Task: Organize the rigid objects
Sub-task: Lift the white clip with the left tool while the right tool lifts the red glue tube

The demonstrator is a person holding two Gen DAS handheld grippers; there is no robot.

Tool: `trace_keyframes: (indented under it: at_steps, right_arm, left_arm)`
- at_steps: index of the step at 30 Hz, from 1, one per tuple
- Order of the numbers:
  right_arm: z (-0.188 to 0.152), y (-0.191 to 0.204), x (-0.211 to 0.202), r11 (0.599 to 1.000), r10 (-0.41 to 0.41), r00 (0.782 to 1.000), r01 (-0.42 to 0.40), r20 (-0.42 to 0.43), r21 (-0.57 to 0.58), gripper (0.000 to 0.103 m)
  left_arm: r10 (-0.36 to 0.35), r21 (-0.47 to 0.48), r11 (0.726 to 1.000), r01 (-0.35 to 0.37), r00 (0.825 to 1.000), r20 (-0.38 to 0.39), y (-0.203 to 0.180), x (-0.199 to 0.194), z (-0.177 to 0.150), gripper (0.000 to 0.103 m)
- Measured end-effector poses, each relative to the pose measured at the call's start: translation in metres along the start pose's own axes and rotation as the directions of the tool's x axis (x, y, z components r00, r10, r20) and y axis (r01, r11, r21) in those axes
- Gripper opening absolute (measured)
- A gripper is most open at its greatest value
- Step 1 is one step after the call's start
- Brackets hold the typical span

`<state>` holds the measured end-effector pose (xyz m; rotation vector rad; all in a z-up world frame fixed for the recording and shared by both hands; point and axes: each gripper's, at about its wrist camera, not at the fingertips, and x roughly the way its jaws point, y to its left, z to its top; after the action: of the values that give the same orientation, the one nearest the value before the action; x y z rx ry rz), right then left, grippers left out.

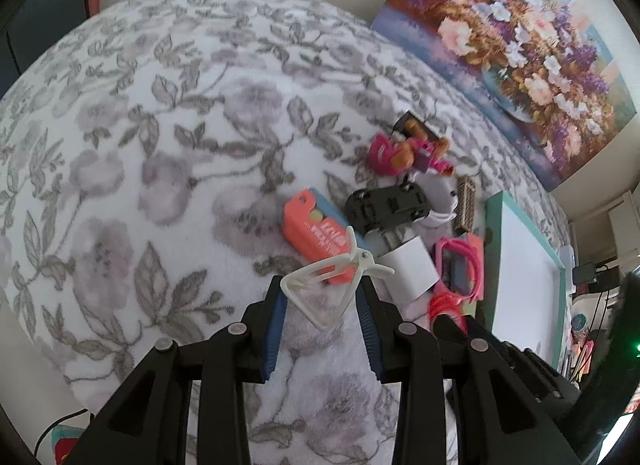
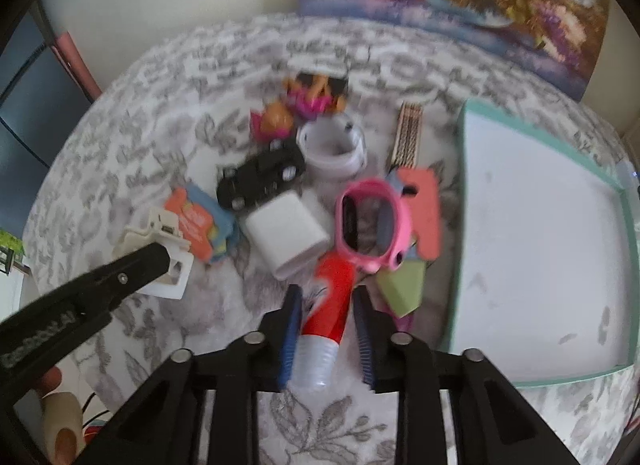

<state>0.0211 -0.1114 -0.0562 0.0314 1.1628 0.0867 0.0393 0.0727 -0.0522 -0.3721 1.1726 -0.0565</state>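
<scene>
My left gripper (image 1: 324, 297) is shut on a white plastic clip (image 1: 334, 285), held just above the flowered blanket; in the right wrist view its black finger (image 2: 152, 261) covers part of the clip (image 2: 168, 233). A red tube with a white ribbed cap (image 2: 326, 305) lies lengthwise between the blue pads of my right gripper (image 2: 327, 297), which press on its sides. Just beyond sits the pile: a black toy car (image 2: 260, 181), a white charger block (image 2: 286, 233), pink goggles (image 2: 370, 221), a coral packet (image 2: 192, 225) and a small doll (image 2: 304, 105).
A white box with a teal rim (image 2: 460, 185) lies at the right of the pile. A white round tub (image 2: 334, 149) and a bundle of pencils (image 2: 408, 133) sit behind it. A flower painting (image 1: 520, 45) leans on the wall. A person's hand (image 2: 60, 421) shows at lower left.
</scene>
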Motion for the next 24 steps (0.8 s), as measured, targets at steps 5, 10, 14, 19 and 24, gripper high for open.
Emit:
trace_keyframes:
  at_steps: [5, 10, 14, 19, 24]
  right_arm:
    - [0.001, -0.004, -0.014, 0.999, 0.039, 0.999, -0.039, 0.035, 0.013, 0.016]
    - [0.002, -0.009, -0.005, 0.997, 0.062, 0.998, -0.063, 0.005, 0.038, 0.016]
    - [0.000, -0.013, -0.002, 0.995, 0.079, 0.997, -0.079, -0.002, 0.055, 0.018]
    - [0.001, -0.017, 0.004, 0.994, 0.083, 0.996, -0.082, -0.020, 0.072, 0.020]
    - [-0.001, -0.023, 0.011, 0.992, 0.086, 0.995, -0.081, -0.051, 0.096, 0.027]
  left_arm:
    - [0.010, 0.023, 1.000, -0.010, 1.000, 0.022, -0.008, -0.006, 0.000, 0.037]
    - [0.026, 0.020, 0.999, -0.026, 1.000, 0.017, -0.009, -0.005, -0.003, 0.037]
    - [0.031, 0.006, 1.000, -0.031, 1.000, -0.001, -0.005, -0.001, -0.003, 0.037]
    - [0.028, -0.010, 1.000, -0.028, 0.999, -0.025, -0.001, 0.005, -0.003, 0.037]
    - [0.024, -0.005, 1.000, -0.024, 0.999, -0.048, -0.002, 0.011, -0.003, 0.037]
